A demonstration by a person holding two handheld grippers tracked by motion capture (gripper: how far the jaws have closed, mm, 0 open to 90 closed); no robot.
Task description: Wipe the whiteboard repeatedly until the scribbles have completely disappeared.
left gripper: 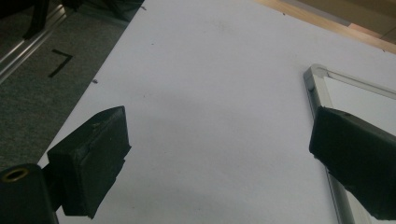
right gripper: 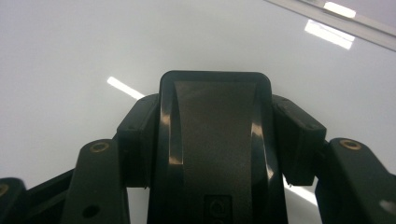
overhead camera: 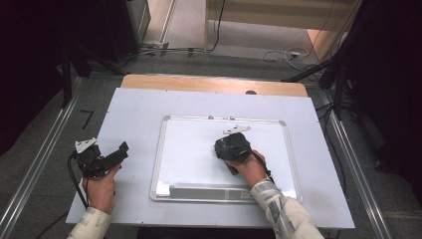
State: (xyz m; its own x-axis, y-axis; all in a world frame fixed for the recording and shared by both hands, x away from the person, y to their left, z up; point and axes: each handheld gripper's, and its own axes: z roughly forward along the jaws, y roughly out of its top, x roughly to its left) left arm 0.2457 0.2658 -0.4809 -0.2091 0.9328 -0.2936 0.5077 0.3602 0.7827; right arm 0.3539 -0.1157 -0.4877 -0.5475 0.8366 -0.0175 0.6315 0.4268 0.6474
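Observation:
A white whiteboard (overhead camera: 159, 149) with a silver frame lies flat in the middle of the table. My right gripper (overhead camera: 230, 148) is over the board's upper middle, held by a hand in a patterned sleeve. In the right gripper view, the right gripper (right gripper: 219, 140) is shut on a black board eraser (right gripper: 215, 116), with the glossy board surface (right gripper: 93, 46) close behind it. My left gripper (overhead camera: 113, 155) rests left of the board, over the white table cover. Its jaws stand wide apart in the left gripper view, where the left gripper (left gripper: 219, 140) holds nothing and the board's frame corner (left gripper: 322, 88) lies by its right jaw.
The board's pen tray (overhead camera: 209, 191) runs along its near edge. A white cover (overhead camera: 134, 114) lies over the wooden table (overhead camera: 214, 84). Metal rails (overhead camera: 35, 169) flank the table on the grey floor, and cables (overhead camera: 288, 55) lie beyond the far edge.

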